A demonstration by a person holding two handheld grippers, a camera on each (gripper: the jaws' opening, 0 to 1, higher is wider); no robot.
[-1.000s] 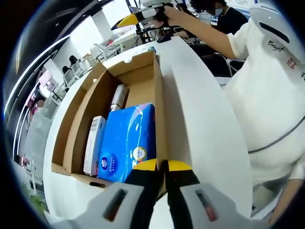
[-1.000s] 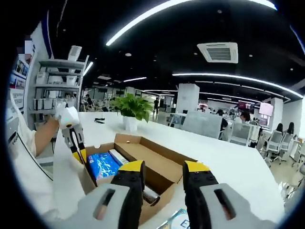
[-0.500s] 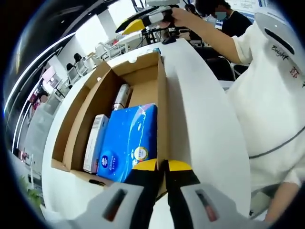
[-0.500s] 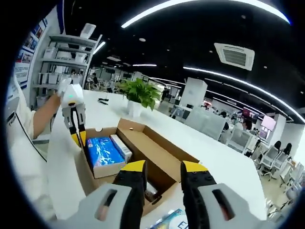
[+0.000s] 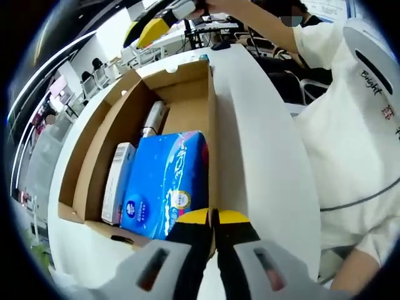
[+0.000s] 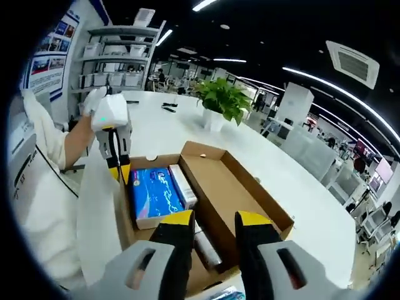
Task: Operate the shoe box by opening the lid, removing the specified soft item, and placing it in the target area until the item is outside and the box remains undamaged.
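From the left gripper view I see my left gripper (image 5: 212,219) with its fingers pressed together on the near edge of the shoe box (image 5: 100,140), where the side wall meets the white lid (image 5: 259,144) that lies folded out flat on the table (image 5: 69,262). The box is open. Inside it, a blue soft tissue pack (image 5: 165,181) lies flat at the near end, with a slim white carton (image 5: 117,181) just beside it along the far wall, and a silvery tube (image 5: 152,119) further along the bottom. A person's white sleeve (image 5: 356,125) takes up the right side.

In the right gripper view my right gripper (image 6: 211,223) hangs above the other end of the box (image 6: 250,194), its fingers spread with nothing between them. Here the blue soft tissue pack (image 6: 153,194) sits at the end next to the left gripper (image 6: 119,159). A potted plant (image 6: 222,103) stands on the table (image 6: 281,169) beyond the box.
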